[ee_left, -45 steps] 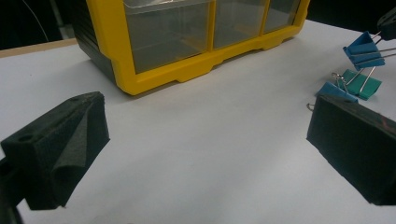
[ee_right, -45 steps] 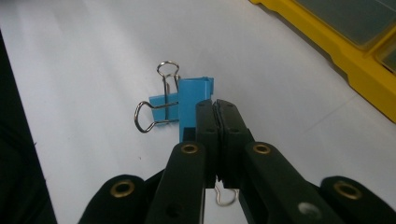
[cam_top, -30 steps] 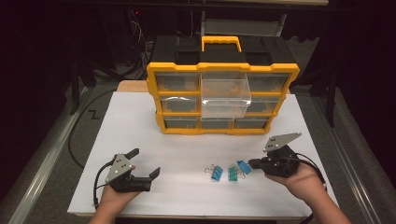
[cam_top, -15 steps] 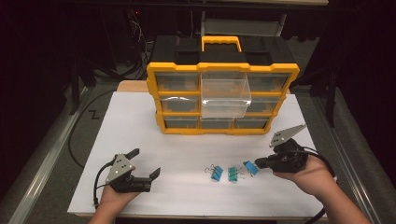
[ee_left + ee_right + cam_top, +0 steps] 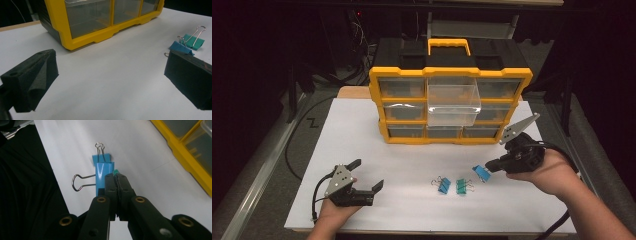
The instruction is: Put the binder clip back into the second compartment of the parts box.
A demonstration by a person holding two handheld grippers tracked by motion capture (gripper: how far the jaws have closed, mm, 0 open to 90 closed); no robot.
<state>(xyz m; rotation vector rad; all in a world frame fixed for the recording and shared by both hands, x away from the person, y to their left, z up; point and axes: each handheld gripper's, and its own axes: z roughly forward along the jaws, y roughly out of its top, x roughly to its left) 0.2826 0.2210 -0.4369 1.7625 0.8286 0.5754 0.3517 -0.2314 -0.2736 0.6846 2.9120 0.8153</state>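
A: What is hard to make out? Start with the big things.

B: The yellow organizer (image 5: 451, 90) stands at the back of the white bench (image 5: 362, 135). Its drawers are see-through, yet their contents are too dim to tell. In the left gripper view its upper part is cut off by the frame. One clear drawer (image 5: 453, 104) in the middle column is pulled out toward the person.

A: And the tools?

B: The right tool (image 5: 492, 166) is clamped tight on a blue binder clip (image 5: 482, 173). In the right gripper view the jaws meet with no gap, pinching the clip's (image 5: 103, 176) edge, and they cover part of it. One wire handle sticks out sideways. Whether the clip is off the bench or touching it, I cannot tell.

A: The left one?

B: The left tool (image 5: 367, 176) rests near the front left of the bench with its jaws spread wide and nothing between them.

A: Anything else nearby?

B: Two more clips lie on the bench between the tools, nearer the right one: another blue clip (image 5: 443, 185) and a teal clip (image 5: 461, 186) just beside it. In the left gripper view one jaw hides part of that blue clip (image 5: 180, 47). Nothing stands between the held clip and the pulled-out drawer.
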